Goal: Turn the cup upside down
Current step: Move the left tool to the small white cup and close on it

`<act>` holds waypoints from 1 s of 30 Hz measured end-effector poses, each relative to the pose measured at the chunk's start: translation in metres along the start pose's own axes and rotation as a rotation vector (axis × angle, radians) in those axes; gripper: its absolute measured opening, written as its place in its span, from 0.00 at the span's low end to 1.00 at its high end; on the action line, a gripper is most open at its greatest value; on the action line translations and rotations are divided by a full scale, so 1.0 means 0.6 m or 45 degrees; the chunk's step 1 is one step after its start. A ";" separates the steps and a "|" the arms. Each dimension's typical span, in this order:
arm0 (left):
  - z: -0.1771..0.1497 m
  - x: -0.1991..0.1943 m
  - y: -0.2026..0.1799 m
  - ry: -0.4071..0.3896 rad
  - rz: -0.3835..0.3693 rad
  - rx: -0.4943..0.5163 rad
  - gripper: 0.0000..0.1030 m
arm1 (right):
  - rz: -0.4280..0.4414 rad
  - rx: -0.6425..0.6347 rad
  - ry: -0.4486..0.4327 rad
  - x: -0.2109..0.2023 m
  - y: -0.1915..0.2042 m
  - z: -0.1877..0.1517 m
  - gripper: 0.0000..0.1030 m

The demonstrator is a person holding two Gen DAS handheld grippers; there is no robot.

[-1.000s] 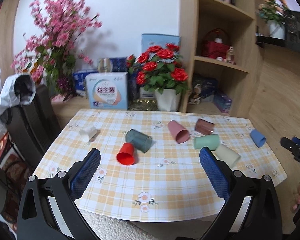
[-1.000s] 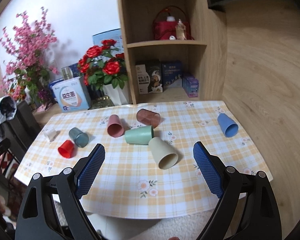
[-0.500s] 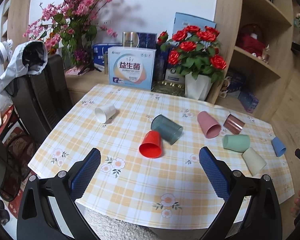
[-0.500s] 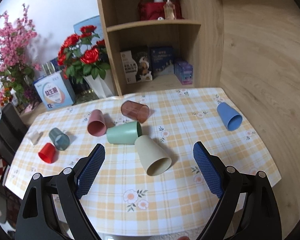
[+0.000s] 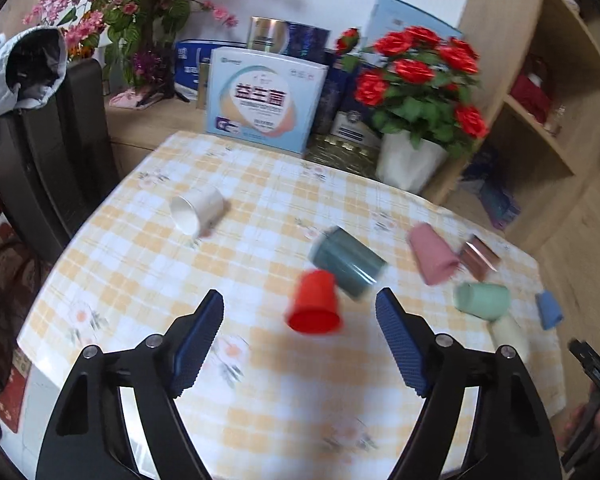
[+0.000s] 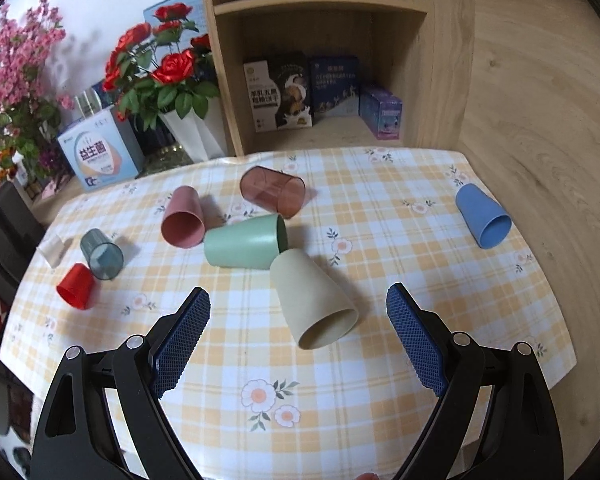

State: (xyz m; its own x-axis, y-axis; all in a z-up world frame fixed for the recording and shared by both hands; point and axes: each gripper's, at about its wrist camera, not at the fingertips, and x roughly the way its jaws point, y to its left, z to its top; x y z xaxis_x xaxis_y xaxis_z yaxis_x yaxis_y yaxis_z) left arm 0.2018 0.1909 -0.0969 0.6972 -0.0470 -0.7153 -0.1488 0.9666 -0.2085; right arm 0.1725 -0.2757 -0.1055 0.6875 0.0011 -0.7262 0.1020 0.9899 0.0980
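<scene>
Several cups lie on their sides on a checked tablecloth. In the left wrist view my left gripper (image 5: 300, 316) is open, with a red cup (image 5: 315, 303) between and just beyond its fingertips, a dark teal cup (image 5: 346, 262) behind it and a white cup (image 5: 198, 210) far left. In the right wrist view my right gripper (image 6: 298, 308) is open over the table, a beige cup (image 6: 312, 298) lying between its fingertips, mouth toward me. A green cup (image 6: 244, 242), pink cup (image 6: 183, 216), brown clear cup (image 6: 272, 192) and blue cup (image 6: 484, 216) lie beyond.
A vase of red roses (image 5: 414, 120), boxes (image 5: 264, 100) and pink blossoms (image 5: 112, 4) stand behind the table. A wooden shelf unit (image 6: 320, 60) rises at the back. A black chair (image 5: 40, 148) stands left of the table (image 6: 400, 364).
Both grippers have moved forward and lower toward the table. The red cup now lies between the left fingertips, the beige cup between the right ones. Both stay open.
</scene>
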 end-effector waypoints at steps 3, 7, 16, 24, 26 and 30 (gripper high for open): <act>0.033 0.039 0.030 0.039 -0.022 0.027 0.74 | -0.029 0.021 0.033 0.018 -0.010 0.003 0.84; 0.098 0.107 0.081 0.109 0.001 0.071 0.74 | -0.085 0.038 0.063 0.037 -0.026 0.004 0.84; 0.181 0.257 0.153 0.178 0.093 0.221 0.74 | -0.205 0.037 0.177 0.082 -0.041 0.008 0.84; 0.187 0.376 0.180 0.382 0.204 0.332 0.82 | -0.234 0.017 0.235 0.112 -0.024 0.023 0.84; 0.180 0.391 0.172 0.413 0.206 0.390 0.82 | -0.232 0.019 0.237 0.119 -0.019 0.024 0.84; 0.171 0.416 0.164 0.474 0.220 0.462 0.83 | -0.228 0.021 0.260 0.132 -0.011 0.021 0.84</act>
State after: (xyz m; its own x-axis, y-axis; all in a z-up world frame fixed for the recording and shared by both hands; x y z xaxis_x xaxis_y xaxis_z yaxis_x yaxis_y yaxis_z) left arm 0.4329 0.3002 -0.2276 0.3789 0.0976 -0.9203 0.0581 0.9899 0.1290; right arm 0.2357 -0.2842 -0.1552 0.4986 -0.1435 -0.8549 0.2214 0.9746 -0.0345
